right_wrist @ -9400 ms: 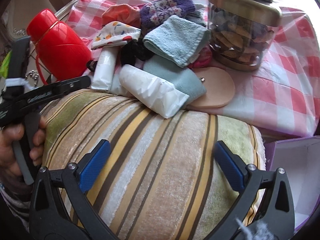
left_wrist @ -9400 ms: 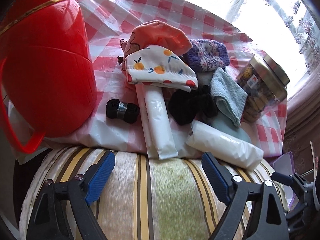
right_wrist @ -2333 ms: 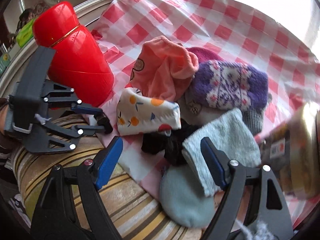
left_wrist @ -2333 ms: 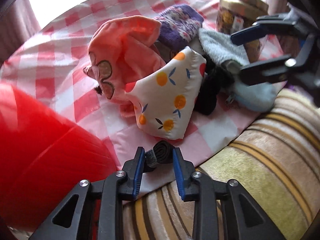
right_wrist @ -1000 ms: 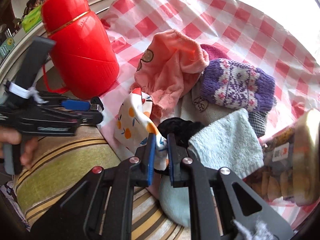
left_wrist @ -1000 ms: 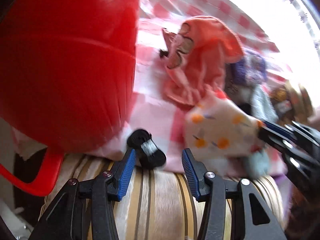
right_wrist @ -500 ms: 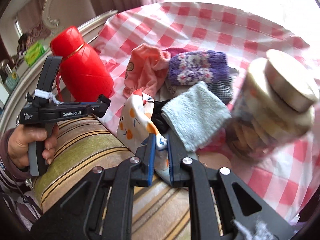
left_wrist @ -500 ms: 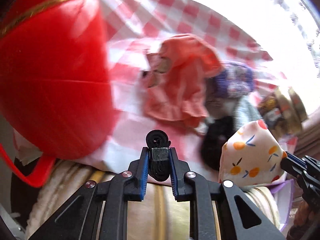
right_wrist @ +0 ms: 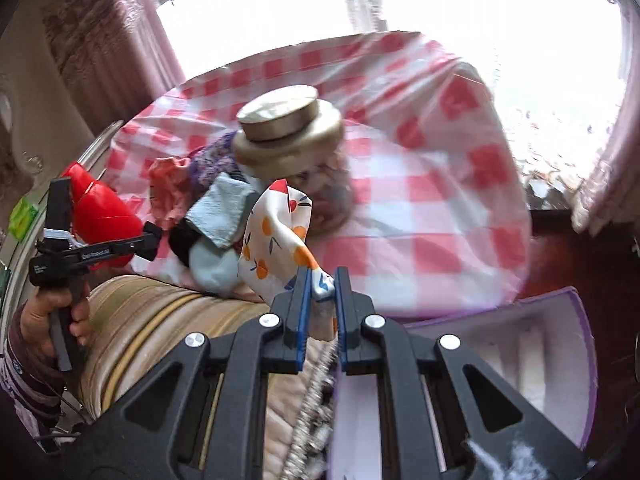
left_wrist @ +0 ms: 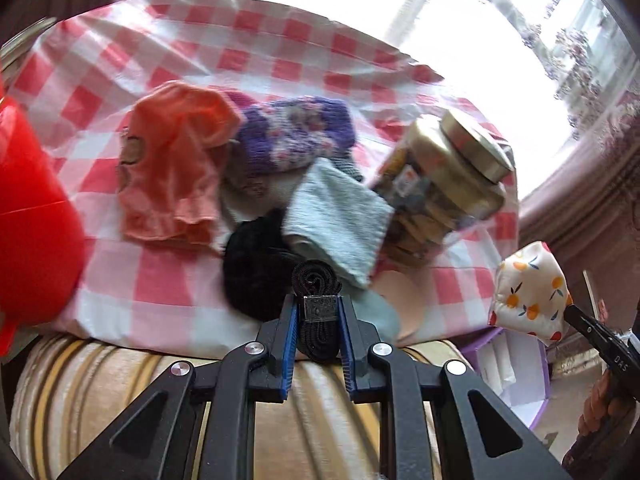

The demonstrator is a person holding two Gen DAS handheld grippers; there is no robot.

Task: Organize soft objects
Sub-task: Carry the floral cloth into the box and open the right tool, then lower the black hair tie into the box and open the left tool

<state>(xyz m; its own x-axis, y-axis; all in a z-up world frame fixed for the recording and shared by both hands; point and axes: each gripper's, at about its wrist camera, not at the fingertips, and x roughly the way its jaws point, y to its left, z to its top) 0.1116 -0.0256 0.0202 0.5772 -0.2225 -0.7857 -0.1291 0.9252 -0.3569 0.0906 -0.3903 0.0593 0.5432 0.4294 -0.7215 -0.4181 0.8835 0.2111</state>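
My left gripper is shut on a black rolled band and holds it over the front edge of the checked table. My right gripper is shut on a white cloth with orange fruit print, lifted clear of the pile; the cloth also shows at the far right of the left wrist view, above a purple box. On the table lie an orange garment, a purple knitted piece, a light blue towel and a black fuzzy item.
A red thermos stands at the left. A glass jar with a metal lid stands right of the pile. A striped cushion lies below the table edge. The purple box sits open to the right of the cushion.
My right gripper has carried the fruit-print cloth right, off the pile and over toward the purple box. My left gripper has turned right, still shut on the black band.
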